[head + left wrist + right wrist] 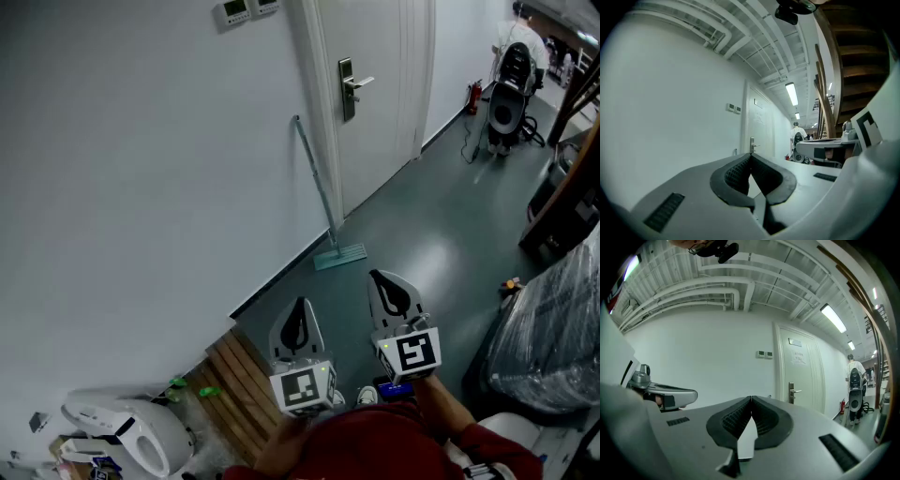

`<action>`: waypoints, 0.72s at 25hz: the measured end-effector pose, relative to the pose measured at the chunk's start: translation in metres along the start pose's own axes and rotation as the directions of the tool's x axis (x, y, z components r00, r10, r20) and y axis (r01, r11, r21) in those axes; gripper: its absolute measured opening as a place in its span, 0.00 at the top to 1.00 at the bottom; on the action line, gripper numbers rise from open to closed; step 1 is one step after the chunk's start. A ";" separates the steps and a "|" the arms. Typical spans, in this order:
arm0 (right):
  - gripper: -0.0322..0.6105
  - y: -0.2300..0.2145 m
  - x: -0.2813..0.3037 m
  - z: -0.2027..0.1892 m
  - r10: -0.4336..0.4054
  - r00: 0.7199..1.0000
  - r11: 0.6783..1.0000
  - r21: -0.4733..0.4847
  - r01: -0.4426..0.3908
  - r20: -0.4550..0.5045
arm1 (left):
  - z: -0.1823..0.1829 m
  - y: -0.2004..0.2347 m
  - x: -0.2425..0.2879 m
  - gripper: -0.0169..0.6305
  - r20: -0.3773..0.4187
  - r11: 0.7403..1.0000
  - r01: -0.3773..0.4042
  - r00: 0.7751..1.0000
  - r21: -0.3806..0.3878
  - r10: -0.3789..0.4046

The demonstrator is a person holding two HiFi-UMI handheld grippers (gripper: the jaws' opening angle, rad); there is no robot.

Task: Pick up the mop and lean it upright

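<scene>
Mop (319, 192): leaning nearly upright, handle tip against the white wall (141, 169), flat head (339, 254) on the grey floor (441, 216), just left of the door (375, 56).
Progress: judged done, since the mop already stands propped; at most a check that the lean holds.
Left gripper (298, 323): jaws clenched together, nothing between them, held level, well apart from the mop.
Right gripper (389, 289): clenched and empty too, just beside the left.
Nearby: wooden slatted board (239, 384) and white appliance (131, 431) by the wall; plastic-wrapped bundle (553, 337) at right; person (517, 42) far down the corridor.
In the way: nothing seen between grippers and mop.
</scene>
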State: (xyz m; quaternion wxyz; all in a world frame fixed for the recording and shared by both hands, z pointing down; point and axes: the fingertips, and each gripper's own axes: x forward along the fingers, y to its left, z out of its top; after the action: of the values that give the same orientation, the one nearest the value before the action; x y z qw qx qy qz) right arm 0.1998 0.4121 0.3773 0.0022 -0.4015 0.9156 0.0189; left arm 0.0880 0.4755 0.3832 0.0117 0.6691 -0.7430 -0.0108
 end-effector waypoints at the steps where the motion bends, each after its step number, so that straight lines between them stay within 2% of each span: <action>1: 0.92 -0.001 0.001 0.001 0.000 1.000 1.000 0.001 0.000 0.013 | 0.000 -0.001 0.001 0.95 -0.005 1.000 -0.002 1.000 -0.003 0.002; 4: 0.92 -0.007 0.001 0.002 -0.001 1.000 1.000 0.001 0.001 0.031 | -0.001 -0.004 0.002 0.95 -0.009 1.000 -0.013 1.000 -0.012 0.013; 8: 0.92 -0.016 -0.004 -0.003 0.011 1.000 1.000 0.008 -0.011 -0.003 | 0.000 -0.013 0.004 0.95 0.001 1.000 -0.027 1.000 -0.008 0.027; 14: 0.92 -0.032 -0.008 -0.005 0.019 1.000 0.998 0.052 -0.020 0.012 | 0.005 -0.029 0.006 0.95 0.026 0.999 -0.043 0.999 0.002 0.043; 18: 0.92 -0.036 0.001 -0.013 0.032 0.999 0.998 0.062 -0.033 0.007 | 0.000 -0.025 0.014 0.95 0.029 0.998 -0.056 0.998 -0.006 0.056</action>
State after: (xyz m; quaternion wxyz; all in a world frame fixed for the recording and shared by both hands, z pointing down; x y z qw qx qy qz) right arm 0.2257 0.3871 0.3894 0.0172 -0.3863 0.9222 -0.0084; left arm 0.1118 0.4589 0.3824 0.0029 0.6480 -0.7614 -0.0220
